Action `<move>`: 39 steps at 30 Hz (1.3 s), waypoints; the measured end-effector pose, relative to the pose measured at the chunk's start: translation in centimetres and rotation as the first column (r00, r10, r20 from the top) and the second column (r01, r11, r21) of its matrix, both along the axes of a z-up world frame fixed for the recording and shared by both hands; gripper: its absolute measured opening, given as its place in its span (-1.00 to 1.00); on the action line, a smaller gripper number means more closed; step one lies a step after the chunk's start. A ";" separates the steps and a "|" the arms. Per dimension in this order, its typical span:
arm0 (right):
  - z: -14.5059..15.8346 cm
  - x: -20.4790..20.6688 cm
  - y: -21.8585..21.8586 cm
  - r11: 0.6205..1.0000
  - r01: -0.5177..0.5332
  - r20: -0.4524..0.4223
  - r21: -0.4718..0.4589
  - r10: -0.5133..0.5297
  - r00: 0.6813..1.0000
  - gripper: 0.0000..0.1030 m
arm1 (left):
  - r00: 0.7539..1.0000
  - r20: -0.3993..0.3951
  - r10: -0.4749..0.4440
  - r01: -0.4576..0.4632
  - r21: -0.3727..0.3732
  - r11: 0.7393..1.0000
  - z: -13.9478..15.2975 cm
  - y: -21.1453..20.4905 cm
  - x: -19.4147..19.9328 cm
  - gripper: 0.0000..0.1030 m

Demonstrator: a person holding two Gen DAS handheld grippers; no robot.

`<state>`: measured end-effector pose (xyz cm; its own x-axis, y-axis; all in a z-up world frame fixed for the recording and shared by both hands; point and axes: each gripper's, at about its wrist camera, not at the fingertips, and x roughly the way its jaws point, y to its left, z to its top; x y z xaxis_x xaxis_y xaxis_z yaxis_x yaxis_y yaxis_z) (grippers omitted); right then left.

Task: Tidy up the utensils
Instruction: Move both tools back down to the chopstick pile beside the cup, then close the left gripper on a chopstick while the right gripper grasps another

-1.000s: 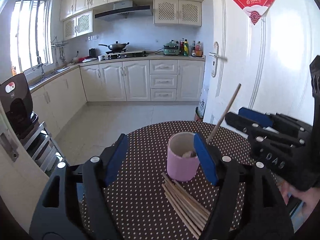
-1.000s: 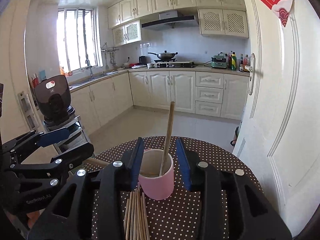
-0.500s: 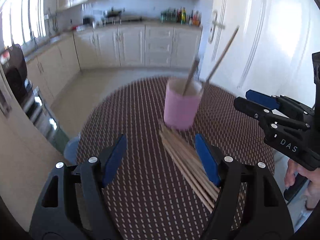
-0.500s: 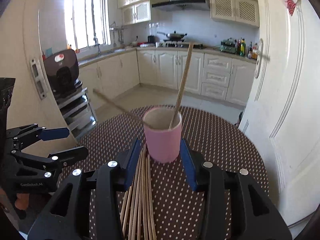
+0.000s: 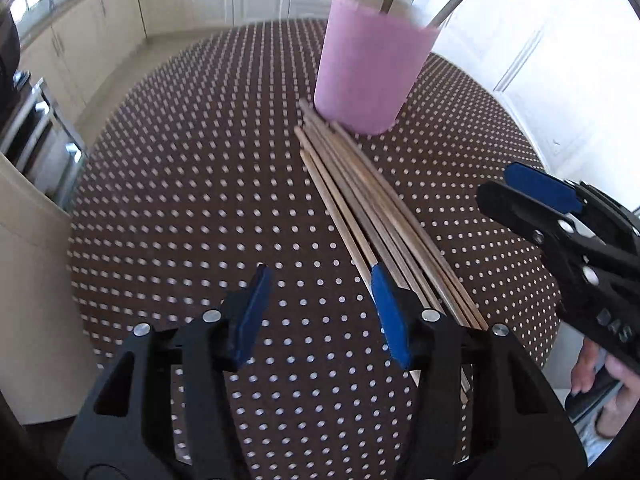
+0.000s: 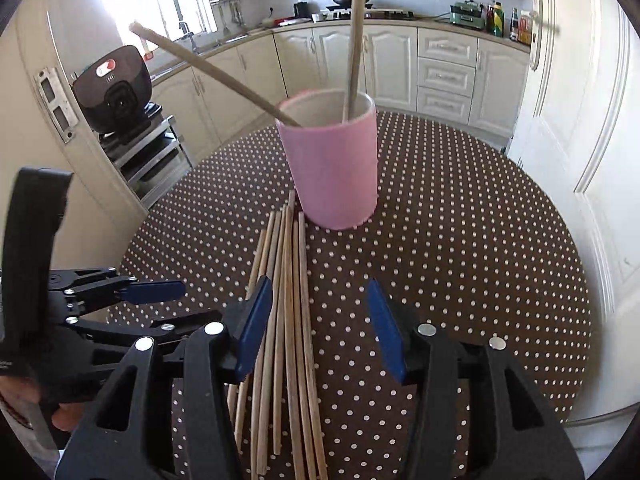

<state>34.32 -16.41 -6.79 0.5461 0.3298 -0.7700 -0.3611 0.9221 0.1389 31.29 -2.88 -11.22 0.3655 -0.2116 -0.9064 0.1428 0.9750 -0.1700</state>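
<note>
Left wrist view: the left gripper (image 5: 320, 304) is closing, nothing between its blue pads; the chopstick bundle (image 5: 372, 208) lies just at its right pad, running toward one o'clock to the pink cup (image 5: 368, 68). The right gripper (image 5: 532, 196) hangs at three o'clock.

Right wrist view: the right gripper (image 6: 320, 320) is opening astride the chopstick bundle (image 6: 288, 320), not pressing it. The pink cup (image 6: 336, 168) at twelve o'clock holds two sticks (image 6: 354, 40) on the dotted table (image 6: 460, 240).

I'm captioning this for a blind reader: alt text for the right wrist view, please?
A pink cup holding two chopsticks stands on a dotted table; loose chopsticks lie before it, under the opening, empty right gripper.
</note>
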 end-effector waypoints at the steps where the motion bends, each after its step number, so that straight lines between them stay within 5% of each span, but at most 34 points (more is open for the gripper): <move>1: -0.4 -0.1 -0.5 1.000 -0.002 -0.004 0.000 0.002 1.000 -0.07 | 1.000 -0.009 0.006 -0.006 0.003 1.000 -0.4 -0.2 0.1 -0.02; 13: -1.9 0.5 -1.1 1.000 -0.006 -0.048 -0.003 0.006 0.999 -0.05 | 1.000 -0.019 0.017 -0.016 0.047 0.999 -1.9 -2.1 1.4 -0.04; 22: -2.6 1.5 -0.6 0.999 -0.007 -0.083 -0.046 0.004 0.997 -0.04 | 1.000 -0.015 0.007 -0.005 0.153 0.988 -2.7 -4.8 3.6 -0.05; 24: -2.8 1.8 -0.4 0.998 -0.010 -0.092 -0.064 0.004 0.996 -0.04 | 1.000 -0.025 0.012 -0.007 0.175 0.985 -2.8 -4.5 3.9 -0.20; 39: -4.3 4.4 2.9 0.985 -0.066 -0.131 -0.160 0.045 0.990 -0.17 | 0.999 -0.035 -0.001 0.006 0.120 0.993 -2.8 -2.7 5.2 -0.32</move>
